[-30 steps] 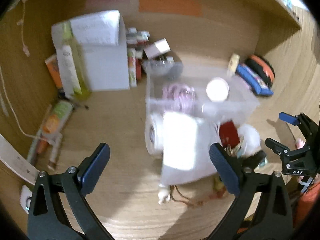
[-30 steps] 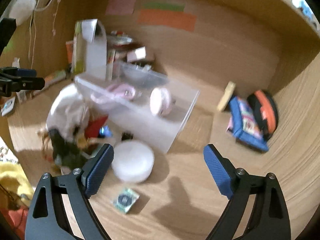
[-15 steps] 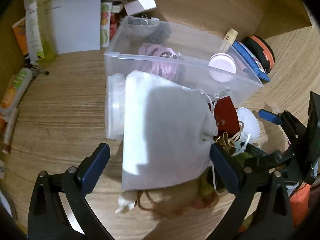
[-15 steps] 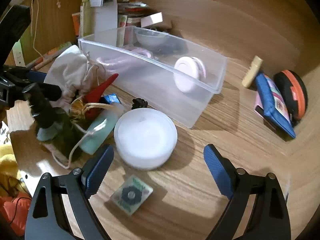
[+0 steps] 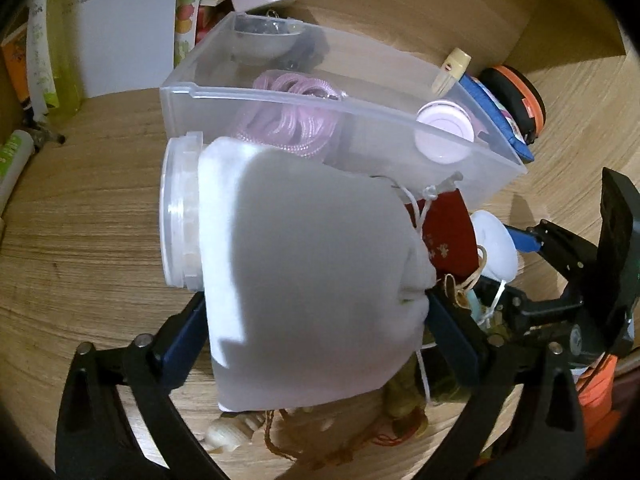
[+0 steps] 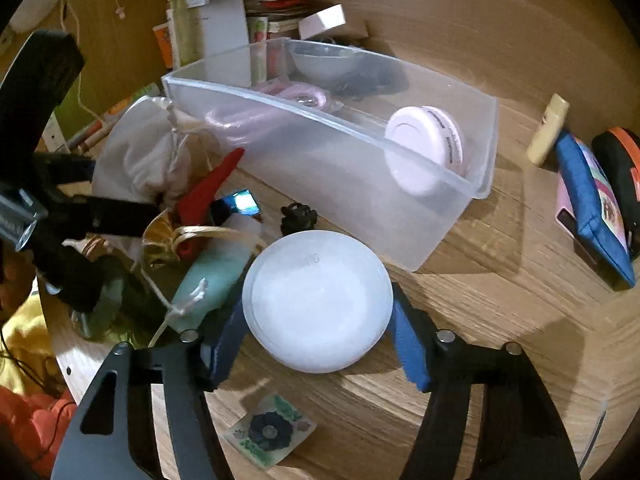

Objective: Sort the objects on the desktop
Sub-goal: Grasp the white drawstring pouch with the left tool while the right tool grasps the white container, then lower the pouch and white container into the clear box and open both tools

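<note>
A white cloth drawstring pouch (image 5: 312, 276) lies on the wooden desk in front of a clear plastic bin (image 5: 280, 96). My left gripper (image 5: 316, 320) straddles the pouch, one finger at each side; I cannot tell whether they press it. A clear round lidded jar (image 5: 178, 212) lies against the pouch's left side. In the right wrist view a white round container (image 6: 316, 300) sits between the fingers of my right gripper (image 6: 316, 344), which stand close to its sides. The bin (image 6: 440, 216) holds a pink coiled cord (image 6: 280, 96) and a pink round case (image 6: 424, 152).
A pile by the pouch has a red pouch (image 6: 208, 188), a teal bottle (image 6: 212, 276) and raffia string. A small green sticker card (image 6: 270, 432) lies near the desk edge. A blue pencil case (image 6: 592, 204) and black-orange case (image 6: 620, 168) lie at right. Books and boxes (image 5: 120, 28) stand behind.
Both grippers have moved forward and down. The left one now straddles the white pouch; the right one's fingers have narrowed around the white round container.
</note>
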